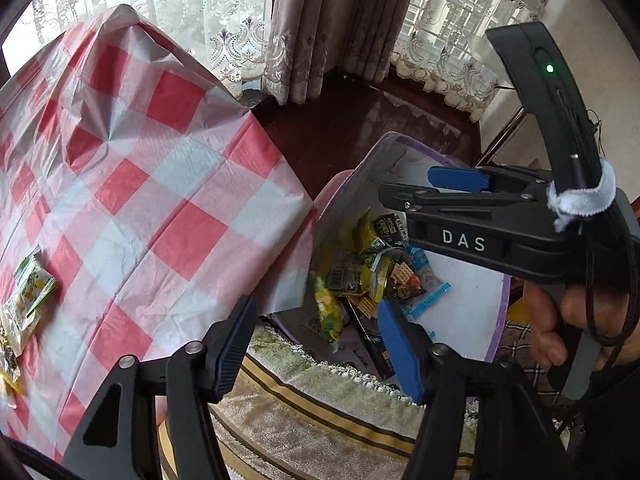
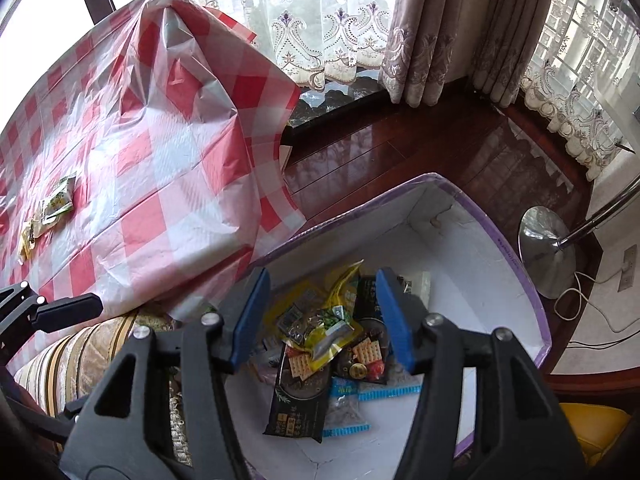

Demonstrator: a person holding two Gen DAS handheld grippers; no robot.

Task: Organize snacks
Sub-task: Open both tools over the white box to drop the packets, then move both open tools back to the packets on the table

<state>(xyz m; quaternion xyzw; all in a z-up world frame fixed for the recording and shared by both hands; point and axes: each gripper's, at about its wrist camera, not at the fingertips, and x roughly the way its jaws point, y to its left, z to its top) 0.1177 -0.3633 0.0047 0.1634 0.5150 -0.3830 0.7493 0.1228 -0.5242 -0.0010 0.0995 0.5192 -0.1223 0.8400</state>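
A white box with a purple rim [image 2: 460,240] stands on a cushion beside the table and holds a pile of snack packets [image 2: 328,340]. My right gripper [image 2: 322,316] hangs open just above that pile, with nothing between its blue pads. In the left wrist view it reaches in from the right [image 1: 404,184], over the box [image 1: 472,300]. My left gripper [image 1: 316,344] is open over the box's near edge. A blurred green and yellow packet [image 1: 328,312] shows between its fingers, and neither pad touches it. Several more packets [image 1: 32,292] lie on the checked tablecloth [image 2: 56,200].
The table under a red and white checked cloth [image 1: 140,184] fills the left. A striped cushion [image 1: 320,412] lies under the box. Beyond are dark wooden floor [image 2: 400,148], curtains, a chrome lamp base [image 2: 548,252] with a cable, and something yellow [image 2: 592,424] at the lower right.
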